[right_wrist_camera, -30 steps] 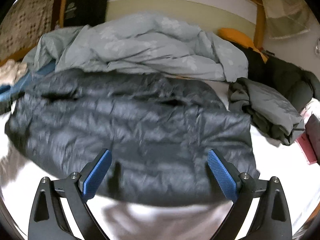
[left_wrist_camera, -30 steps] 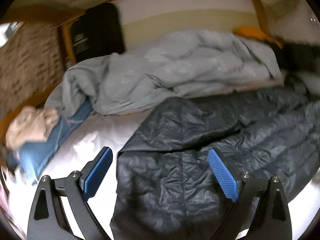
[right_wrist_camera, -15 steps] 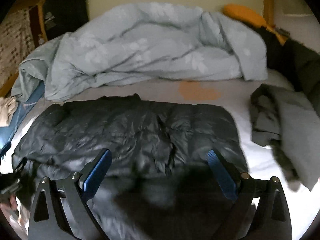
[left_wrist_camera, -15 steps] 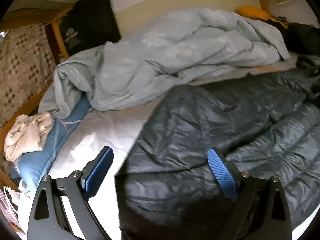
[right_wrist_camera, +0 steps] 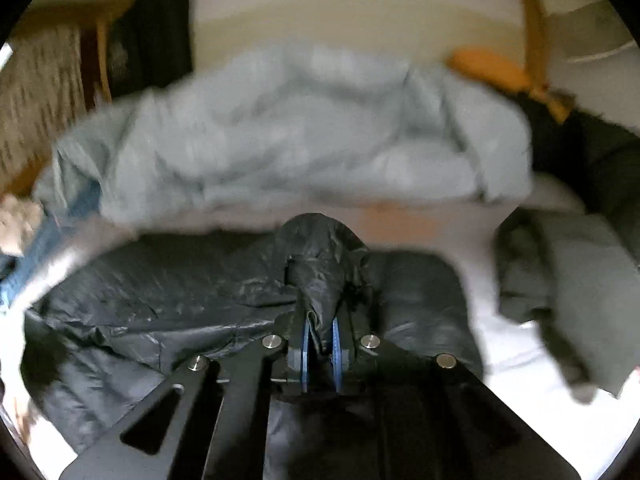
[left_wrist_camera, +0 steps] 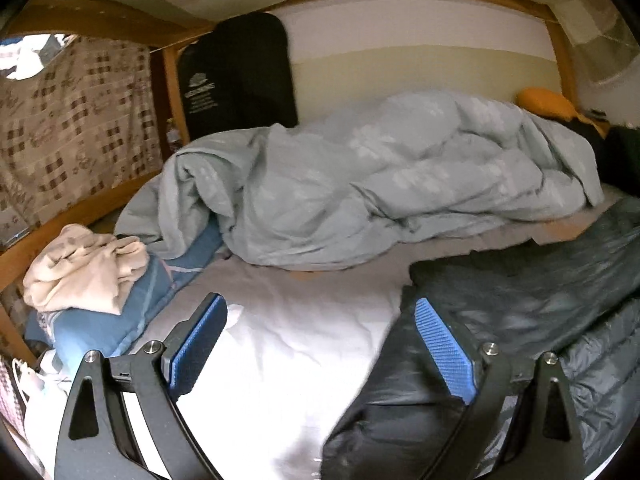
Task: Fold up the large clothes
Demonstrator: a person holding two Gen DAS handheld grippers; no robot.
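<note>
Black puffer jacket (right_wrist_camera: 168, 292) fold pinched between just-closed right gripper (right_wrist_camera: 320, 344) pads. Left gripper (left_wrist_camera: 320, 344) spread wide, empty, above white sheet (left_wrist_camera: 288, 344), jacket edge beside right pad.

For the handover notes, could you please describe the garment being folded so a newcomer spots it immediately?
On the bed's white sheet, in front of the heaped pale-blue duvet, lies a dark quilted puffer jacket. Unlike the matte grey-green garment alongside, it is shiny.
</note>
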